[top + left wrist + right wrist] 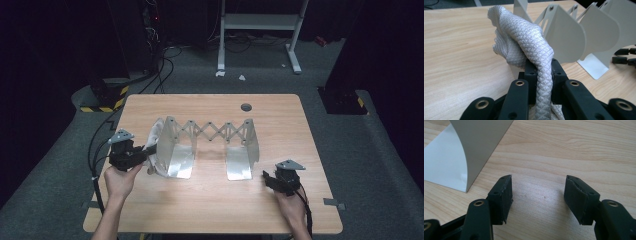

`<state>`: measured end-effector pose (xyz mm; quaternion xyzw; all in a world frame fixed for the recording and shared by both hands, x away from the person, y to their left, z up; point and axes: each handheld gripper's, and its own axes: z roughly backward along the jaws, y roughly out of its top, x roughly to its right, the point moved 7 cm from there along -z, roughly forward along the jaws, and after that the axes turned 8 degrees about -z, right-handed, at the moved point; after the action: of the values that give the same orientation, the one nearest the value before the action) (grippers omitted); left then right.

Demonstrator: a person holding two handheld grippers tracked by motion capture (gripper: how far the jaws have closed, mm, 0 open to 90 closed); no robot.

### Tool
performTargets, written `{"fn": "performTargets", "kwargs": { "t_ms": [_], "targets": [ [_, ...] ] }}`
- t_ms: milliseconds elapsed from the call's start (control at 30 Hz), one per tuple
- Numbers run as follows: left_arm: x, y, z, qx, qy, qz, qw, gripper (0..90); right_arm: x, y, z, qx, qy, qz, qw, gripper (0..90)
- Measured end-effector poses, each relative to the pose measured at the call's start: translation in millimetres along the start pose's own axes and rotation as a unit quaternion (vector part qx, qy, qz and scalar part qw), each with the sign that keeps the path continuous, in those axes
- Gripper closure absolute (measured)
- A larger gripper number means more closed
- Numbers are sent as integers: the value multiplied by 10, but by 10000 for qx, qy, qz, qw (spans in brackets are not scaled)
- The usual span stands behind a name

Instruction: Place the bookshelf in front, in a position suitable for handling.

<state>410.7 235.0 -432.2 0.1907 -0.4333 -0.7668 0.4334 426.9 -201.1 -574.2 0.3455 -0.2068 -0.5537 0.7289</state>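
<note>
Left gripper [541, 72]: clamped on cloth [524, 42], jaws nearly together.
Cloth: bunched, lifted off table [210, 205], just beside rack [210, 132] (its left end plate).
Right gripper [537, 200]: jaws apart, nothing btwn, low over bare wood nr rack's right plate.

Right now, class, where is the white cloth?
In the high view the white cloth is at the table's left, clamped in the left gripper and touching the left end of the metal folding rack.
</note>
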Motion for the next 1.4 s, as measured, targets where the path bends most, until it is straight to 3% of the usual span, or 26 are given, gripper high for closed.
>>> {"fn": "performTargets", "kwargs": {
  "t_ms": [133, 200, 233, 267, 367, 400, 500, 533, 733, 800, 900, 933, 1033, 1067, 1300, 1400],
  "targets": [
    [-15, -46, -67, -134, 74, -7, 9999, 796, 0, 1, -1, 7, -1, 0, 10000, 402],
    [-36, -181, -205, -354, 72, 55, 9993, 796, 0, 0, -1, 6, 0, -2, 10000, 401],
    [-36, -181, -205, -354, 72, 55, 9993, 795, 0, 0, -1, 6, 0, -2, 10000, 401],
    [-42, -291, -312, -500, 74, 83, 9987, 795, -1, 0, -1, 6, -2, -6, 10000, 401],
    [-46, -405, -421, -613, 26, 167, 9980, 796, -1, 0, -1, 5, -1, -4, 10000, 401],
    [-54, -521, -522, -744, -22, 265, 9969, 795, -1, -1, 0, 1, -5, -8, 10000, 401],
    [-64, -630, -615, -899, -45, 313, 9955, 795, -1, -1, 1, -1, -3, -8, 10000, 401],
    [-76, -730, -706, -1079, -63, 361, 9935, 795, -2, -2, 1, -5, -6, -15, 10000, 401],
    [-99, -856, -828, -1308, -67, 431, 9904, 794, -2, -2, 1, -3, -7, -14, 10000, 401],
    [-87, -795, -775, -1118, -82, 454, 9927, 795, -2, -2, 1, -4, -7, -16, 10000, 401],
    [-90, -740, -693, -973, -161, 487, 9939, 795, -2, -1, 1, -3, -7, -15, 10000, 401],
    [-91, -666, -594, -906, -97, 370, 9952, 795, -2, -2, 1, -3, -4, -14, 10000, 401],
    [-62, -555, -487, -745, -95, 284, 9968, 795, -4, -2, 1, -6, -1, -16, 10000, 401],
    [-21, -428, -379, -593, -92, 193, 9980, 795, -5, -2, 1, -6, 0, -17, 10000, 401],
    [61, -93, -119, -285, -55, -39, 9996, 793, -6, -2, 1, -6, -3, -13, 10000, 400],
    [85, 73, 13, 36, -112, -10, 9999, 792, -18, -5, 2, -15, 31, 5, 10000, 400]
  ]
}}
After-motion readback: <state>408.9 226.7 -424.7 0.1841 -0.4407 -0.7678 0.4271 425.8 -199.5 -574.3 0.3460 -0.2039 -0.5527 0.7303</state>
